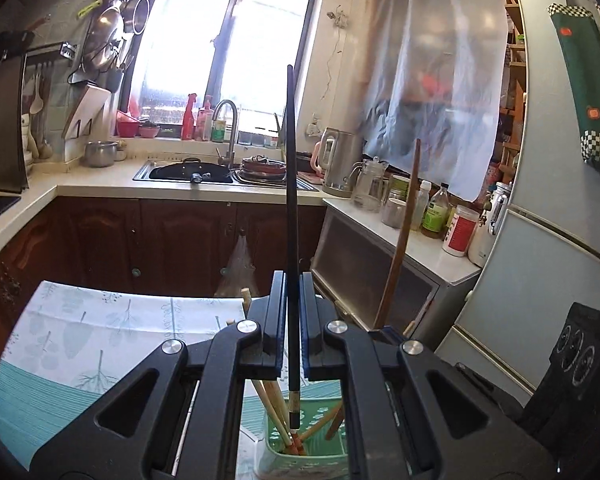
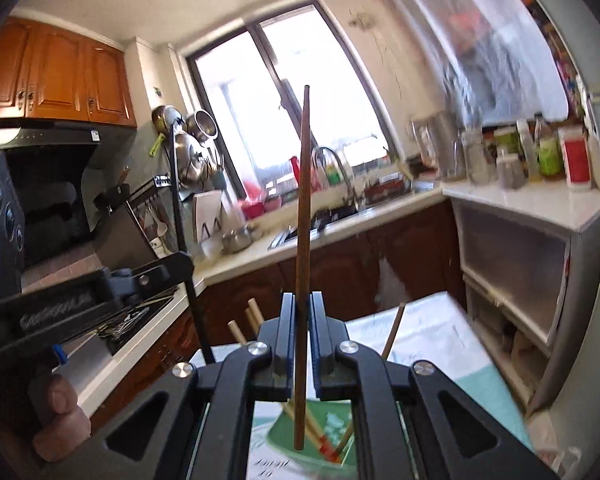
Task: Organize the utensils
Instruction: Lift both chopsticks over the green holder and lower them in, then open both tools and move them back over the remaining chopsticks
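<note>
My left gripper (image 1: pixel 293 280) is shut on a long black chopstick (image 1: pixel 291 200) that stands nearly upright, its lower end hanging just over a green holder (image 1: pixel 328 444). Several wooden chopsticks (image 1: pixel 276 404) lean inside that holder. My right gripper (image 2: pixel 302 298) is shut on a brown wooden chopstick (image 2: pixel 303 208), also upright above the green holder (image 2: pixel 332 432). In the left wrist view the brown chopstick (image 1: pixel 400 240) rises at the right. In the right wrist view the left gripper (image 2: pixel 100 292) and its black chopstick (image 2: pixel 180 220) are at the left.
The holder stands on a table with a leaf-patterned cloth (image 1: pixel 100 328). Beyond are a counter with a sink (image 1: pixel 188 172), a kettle (image 1: pixel 340 164), jars and bottles (image 1: pixel 436 212), and a fridge (image 1: pixel 560 240) at the right. A person's hand (image 2: pixel 60 412) shows at the lower left.
</note>
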`<state>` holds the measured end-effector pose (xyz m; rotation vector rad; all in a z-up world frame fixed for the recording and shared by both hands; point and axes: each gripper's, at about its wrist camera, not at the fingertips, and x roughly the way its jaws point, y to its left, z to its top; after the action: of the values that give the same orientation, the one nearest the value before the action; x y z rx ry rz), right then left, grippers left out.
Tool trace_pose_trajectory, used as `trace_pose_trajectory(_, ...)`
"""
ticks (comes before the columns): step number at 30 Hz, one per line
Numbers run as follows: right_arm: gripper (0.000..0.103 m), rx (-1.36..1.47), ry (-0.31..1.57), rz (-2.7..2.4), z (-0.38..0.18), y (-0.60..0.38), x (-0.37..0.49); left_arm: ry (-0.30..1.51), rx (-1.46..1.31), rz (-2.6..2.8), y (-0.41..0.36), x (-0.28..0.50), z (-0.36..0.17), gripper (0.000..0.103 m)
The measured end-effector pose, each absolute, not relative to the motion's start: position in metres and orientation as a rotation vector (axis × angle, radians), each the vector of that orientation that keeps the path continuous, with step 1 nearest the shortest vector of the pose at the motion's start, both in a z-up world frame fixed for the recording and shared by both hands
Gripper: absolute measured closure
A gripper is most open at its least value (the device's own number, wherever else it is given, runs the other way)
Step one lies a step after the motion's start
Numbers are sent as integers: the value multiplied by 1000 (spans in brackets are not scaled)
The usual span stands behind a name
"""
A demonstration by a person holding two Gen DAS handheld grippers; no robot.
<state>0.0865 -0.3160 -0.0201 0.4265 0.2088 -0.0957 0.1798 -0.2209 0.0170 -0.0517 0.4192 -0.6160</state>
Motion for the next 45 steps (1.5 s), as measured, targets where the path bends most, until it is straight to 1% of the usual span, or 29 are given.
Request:
trace_pose_trajectory(4,97,338,218,-84,-36,-316,96,434,-55,-641,-221,184,-18,100)
trace_pose_trajectory(9,97,271,273,-59,-61,-316,99,460,-17,-666,-219,173,-58,99)
trace_pose_trajectory(12,97,256,314,-28,-73,-315,99,509,19,-685,-220,167,-76,99)
trace_pose_trajectory(17,96,209,385,22,-83,-307,93,656,43,-689,-212,161,-101,97)
trace_pose_trajectory(19,96,213,432,51,-84,-305,92,703,49,-687,-206,159,-106,96)
trace_pose_trajectory(21,87,218,458,46,-85,-305,89,727,47,-673,-197,156,-106,95)
trace_pose_trajectory(22,79,220,464,30,-84,-306,87,743,45,-660,-193,155,-106,95)
trace_pose_trajectory(23,78,229,468,28,-83,-307,86,760,44,-652,-187,156,-104,94)
trace_pose_trajectory(26,78,251,471,23,-77,-307,79,834,37,-620,-170,156,-102,91)
trace_pose_trajectory(28,78,256,472,21,-73,-304,74,880,37,-599,-157,153,-102,86)
trace_pose_trajectory(30,78,263,482,25,-67,-299,70,913,45,-577,-145,149,-104,85)
trace_pose_trajectory(34,79,272,508,45,-60,-285,63,960,77,-525,-124,140,-109,85)
trace_pose_trajectory(38,79,284,576,75,-60,-265,62,1005,91,-483,-105,132,-116,85)
trace_pose_trajectory(45,79,286,695,128,-68,-233,65,1156,66,-410,-69,137,-143,85)
